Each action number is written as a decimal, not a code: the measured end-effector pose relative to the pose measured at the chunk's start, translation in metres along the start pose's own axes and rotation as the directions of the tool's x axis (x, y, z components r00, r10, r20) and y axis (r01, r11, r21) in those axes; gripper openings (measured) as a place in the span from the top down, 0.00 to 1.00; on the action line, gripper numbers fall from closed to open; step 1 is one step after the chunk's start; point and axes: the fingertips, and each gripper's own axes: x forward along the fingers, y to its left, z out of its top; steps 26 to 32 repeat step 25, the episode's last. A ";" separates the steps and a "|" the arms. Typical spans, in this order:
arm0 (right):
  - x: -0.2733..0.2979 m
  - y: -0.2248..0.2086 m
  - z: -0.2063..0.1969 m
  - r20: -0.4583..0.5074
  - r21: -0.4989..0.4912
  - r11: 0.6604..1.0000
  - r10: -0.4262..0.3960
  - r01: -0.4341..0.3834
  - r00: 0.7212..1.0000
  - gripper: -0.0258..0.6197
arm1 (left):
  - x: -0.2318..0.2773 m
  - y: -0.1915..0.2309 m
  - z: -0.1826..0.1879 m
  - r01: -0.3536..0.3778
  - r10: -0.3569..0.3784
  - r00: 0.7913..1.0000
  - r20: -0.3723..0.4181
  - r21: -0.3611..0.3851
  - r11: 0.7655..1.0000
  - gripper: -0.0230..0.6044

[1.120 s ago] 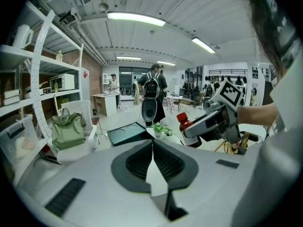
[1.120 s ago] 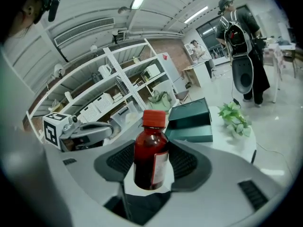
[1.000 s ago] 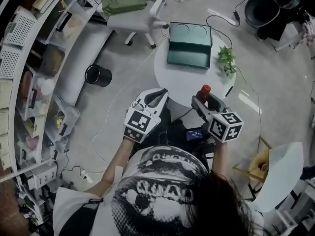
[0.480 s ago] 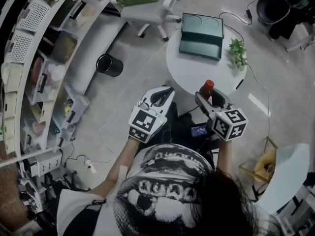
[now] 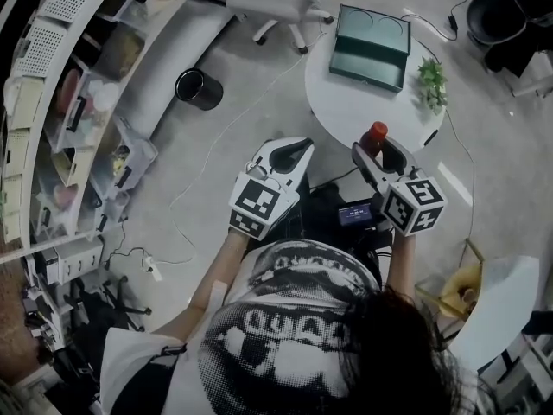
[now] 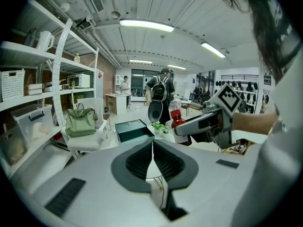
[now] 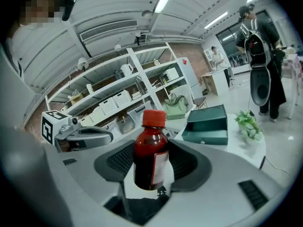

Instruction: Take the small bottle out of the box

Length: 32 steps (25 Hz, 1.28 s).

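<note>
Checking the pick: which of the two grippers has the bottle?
The right gripper: its jaws are clamped on the dark, red-capped bottle, held up off the table. The left gripper has its jaws together on nothing.

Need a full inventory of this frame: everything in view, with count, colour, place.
small bottle: 1, dark red, held by right hand-held gripper
box: 1, dark green, on round table
round table: 1, white, top of head view
plant: 1, green, table's right edge
bin: 1, black, floor left of table
chair: 1, white, beyond table
bag: 1, green, on chair
shelving: 1 run, white, head view's left
bystanders: 2, one with black backpack, background
left hand-held gripper: 1, white-grey, shut, empty
right hand-held gripper: 1, white-grey, shut on small bottle
</note>
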 end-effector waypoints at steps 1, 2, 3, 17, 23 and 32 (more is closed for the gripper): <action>0.000 0.001 0.000 0.000 -0.002 1.000 0.001 -0.001 1.000 0.61 | -0.002 0.000 -0.002 -0.003 0.003 1.000 -0.001 -0.003 1.000 0.94; 0.000 0.001 0.000 -0.001 -0.002 1.000 0.004 -0.004 1.000 0.61 | -0.003 -0.001 -0.003 -0.006 0.006 1.000 0.000 -0.006 1.000 0.94; 0.000 0.001 -0.001 -0.003 -0.001 1.000 0.006 -0.006 1.000 0.61 | -0.004 -0.001 -0.004 -0.010 0.010 1.000 0.001 -0.008 1.000 0.94; -0.002 0.005 -0.006 -0.024 -0.002 1.000 0.003 -0.003 1.000 0.61 | -0.007 -0.004 -0.007 -0.010 0.011 1.000 0.026 -0.026 1.000 0.94; -0.005 0.002 -0.007 -0.028 0.001 1.000 -0.008 0.008 1.000 0.61 | -0.007 -0.006 -0.005 -0.005 0.006 1.000 0.029 -0.027 1.000 0.94; -0.004 0.001 -0.007 -0.027 0.003 1.000 -0.008 0.008 1.000 0.61 | -0.008 -0.006 -0.006 -0.009 0.009 1.000 0.029 -0.027 1.000 0.94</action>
